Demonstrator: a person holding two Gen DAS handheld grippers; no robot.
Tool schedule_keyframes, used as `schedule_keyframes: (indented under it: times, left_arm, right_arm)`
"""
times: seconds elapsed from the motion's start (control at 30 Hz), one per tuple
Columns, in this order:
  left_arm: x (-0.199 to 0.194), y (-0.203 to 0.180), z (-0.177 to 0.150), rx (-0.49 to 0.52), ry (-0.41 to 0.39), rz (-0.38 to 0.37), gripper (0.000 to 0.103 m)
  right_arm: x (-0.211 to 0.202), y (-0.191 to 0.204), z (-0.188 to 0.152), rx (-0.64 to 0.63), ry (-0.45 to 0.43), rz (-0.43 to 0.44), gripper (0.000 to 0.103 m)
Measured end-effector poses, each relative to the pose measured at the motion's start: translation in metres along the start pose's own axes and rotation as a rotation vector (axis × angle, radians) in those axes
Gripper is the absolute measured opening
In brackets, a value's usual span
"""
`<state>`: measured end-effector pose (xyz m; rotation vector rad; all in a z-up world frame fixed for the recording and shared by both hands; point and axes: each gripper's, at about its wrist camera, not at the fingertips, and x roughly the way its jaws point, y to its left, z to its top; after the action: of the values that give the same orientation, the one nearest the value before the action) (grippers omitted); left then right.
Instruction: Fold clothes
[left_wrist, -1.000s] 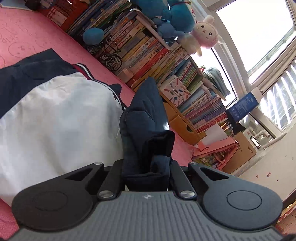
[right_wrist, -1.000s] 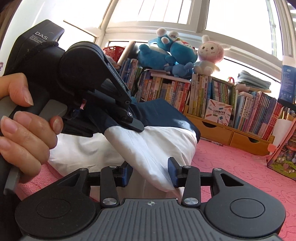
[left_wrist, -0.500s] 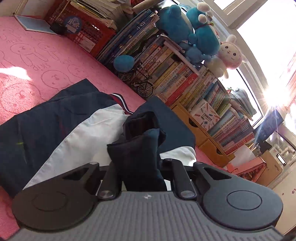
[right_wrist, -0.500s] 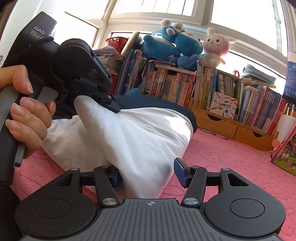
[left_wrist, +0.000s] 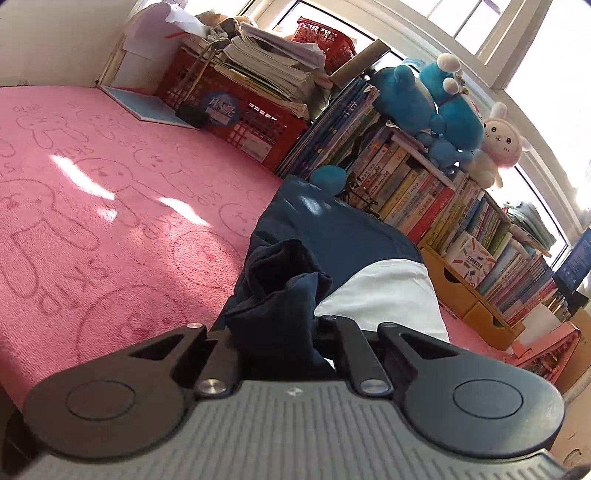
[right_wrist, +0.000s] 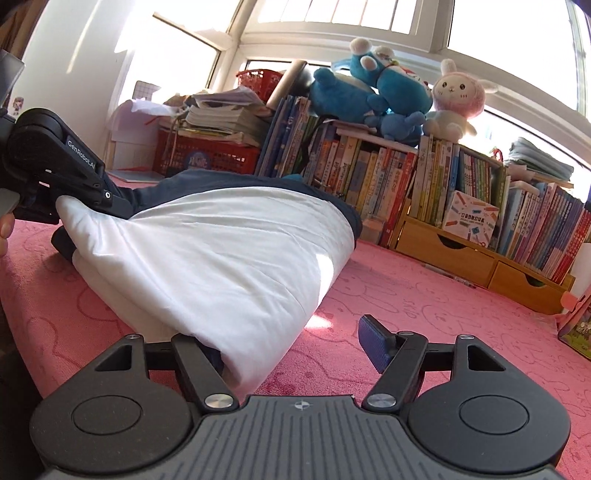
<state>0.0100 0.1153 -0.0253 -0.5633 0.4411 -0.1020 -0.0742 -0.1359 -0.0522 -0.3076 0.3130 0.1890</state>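
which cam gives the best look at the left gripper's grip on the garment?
Left wrist. It looks straight down the left gripper, whose jaws are shut on a bunched navy fold of the garment. The right wrist view shows that gripper only side-on at the far left edge, its tips against the cloth and the pinch itself hidden.

garment (right_wrist: 229, 236) – navy and white | blanket (left_wrist: 92, 206) – pink, rabbit outlines | crate (left_wrist: 236, 107) – red
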Motion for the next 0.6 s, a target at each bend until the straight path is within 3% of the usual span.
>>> schedule_keyframes:
  times: [0.1, 0.3, 0.47, 0.6]
  left_arm:
    - [0.002, 0.001, 0.002, 0.066, -0.002, -0.023, 0.016]
    - [0.013, 0.009, 0.011, 0.093, 0.018, -0.085, 0.021]
    - [0.008, 0.006, 0.012, 0.184, -0.018, -0.071, 0.024]
    - [0.001, 0.016, 0.014, 0.226, -0.042, -0.003, 0.038]
  right_arm:
    - [0.0, -0.006, 0.002, -0.005, -0.007, -0.014, 0.078]
    - [0.003, -0.016, 0.014, -0.064, -0.052, -0.052, 0.084]
    - [0.007, -0.01, 0.012, -0.109, -0.043, -0.068, 0.087]
    - [0.009, -0.004, 0.008, -0.142, -0.023, -0.078, 0.087]
